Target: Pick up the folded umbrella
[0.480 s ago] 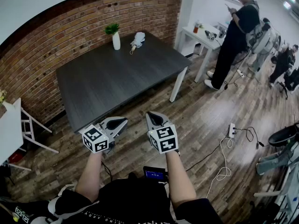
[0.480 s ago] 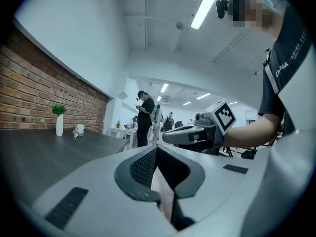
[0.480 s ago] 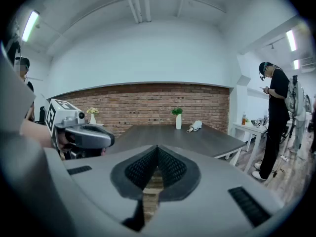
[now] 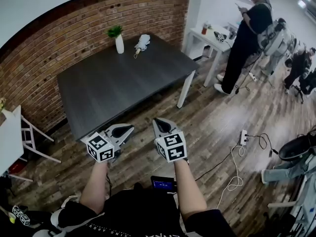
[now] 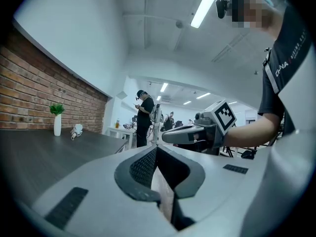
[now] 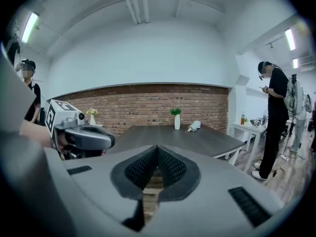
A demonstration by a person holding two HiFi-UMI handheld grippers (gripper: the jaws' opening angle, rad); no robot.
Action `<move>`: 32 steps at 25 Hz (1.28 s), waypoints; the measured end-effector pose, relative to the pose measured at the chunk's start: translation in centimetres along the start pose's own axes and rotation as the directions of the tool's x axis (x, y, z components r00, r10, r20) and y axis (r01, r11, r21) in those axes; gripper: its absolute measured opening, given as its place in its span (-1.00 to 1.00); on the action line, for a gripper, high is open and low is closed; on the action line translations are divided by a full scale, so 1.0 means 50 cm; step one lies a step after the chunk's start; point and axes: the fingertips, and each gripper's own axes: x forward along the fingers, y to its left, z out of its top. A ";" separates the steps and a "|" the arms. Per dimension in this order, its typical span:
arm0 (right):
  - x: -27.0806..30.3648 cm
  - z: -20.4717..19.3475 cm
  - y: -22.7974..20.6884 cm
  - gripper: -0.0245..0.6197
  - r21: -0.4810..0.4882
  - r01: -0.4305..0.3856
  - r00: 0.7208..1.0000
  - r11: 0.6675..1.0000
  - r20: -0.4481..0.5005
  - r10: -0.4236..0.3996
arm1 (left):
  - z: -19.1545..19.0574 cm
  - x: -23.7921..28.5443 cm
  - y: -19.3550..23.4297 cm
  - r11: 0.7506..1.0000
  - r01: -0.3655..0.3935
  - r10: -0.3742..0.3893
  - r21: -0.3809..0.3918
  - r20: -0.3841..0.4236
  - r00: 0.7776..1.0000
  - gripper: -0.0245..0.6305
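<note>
At the far end of the worktop [image 4: 118, 85], the folded umbrella [image 4: 141, 42] is seen lying beside a potted plant [image 4: 117, 37]. Since a moment ago, almost nothing is changed: left tool [image 4: 127, 129] and right tool [image 4: 161, 124] are held closed, empty, well short of it. No writing can be read.

Bench [image 4: 123, 90]: dark wood-grain top, matt. Wall [image 4: 74, 31]: rough red brick. Floor [image 4: 212, 127]: wood planks, slight sheen. Folded umbrella [image 4: 142, 42]: pale cloth. Left gripper [image 5: 157, 149] and right gripper [image 6: 158, 149]: smooth matt grey plastic, ribbed dark pads [image 6: 171, 166].
</note>
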 end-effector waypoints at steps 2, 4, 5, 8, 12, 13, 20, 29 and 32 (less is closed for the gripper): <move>-0.003 -0.003 -0.009 -0.90 0.003 0.002 1.000 1.000 -0.004 -0.002 | 0.001 0.008 -0.004 1.000 0.001 -0.001 -0.004 0.003 1.000 -0.92; -0.006 -0.005 -0.017 -0.90 0.005 -0.001 1.000 1.000 -0.010 0.001 | 0.004 0.015 -0.008 1.000 0.009 -0.009 -0.014 0.011 1.000 -0.92; -0.007 -0.004 -0.021 -0.90 0.007 -0.003 1.000 1.000 -0.011 0.003 | 0.007 0.018 -0.011 1.000 0.013 -0.013 -0.018 0.015 1.000 -0.92; -0.009 -0.004 -0.029 -0.90 0.014 -0.011 1.000 1.000 -0.011 0.011 | 0.010 0.025 -0.014 1.000 0.013 -0.013 -0.016 0.014 1.000 -0.92; -0.012 -0.009 -0.042 -0.90 0.020 -0.026 1.000 0.999 -0.015 0.026 | 0.006 0.037 -0.016 1.000 -0.010 0.010 -0.012 0.001 1.000 -0.92; -0.012 -0.010 -0.046 -0.90 0.022 -0.030 0.999 0.999 -0.016 0.031 | 0.004 0.041 -0.015 1.000 -0.018 0.018 -0.012 -0.002 1.000 -0.92; -0.010 -0.016 -0.080 -0.90 0.025 -0.057 0.998 0.998 -0.028 0.057 | 0.004 0.070 -0.006 0.998 -0.053 0.053 -0.031 0.002 0.999 -0.92; -0.016 -0.040 -0.153 -0.90 0.031 -0.080 0.995 0.996 -0.048 0.082 | -0.010 0.147 -0.011 0.995 -0.071 0.070 -0.067 -0.011 0.997 -0.92; -0.022 -0.050 -0.187 -0.90 0.039 -0.084 0.995 0.996 -0.049 0.086 | -0.014 0.180 -0.024 0.995 -0.068 0.067 -0.073 -0.010 0.998 -0.92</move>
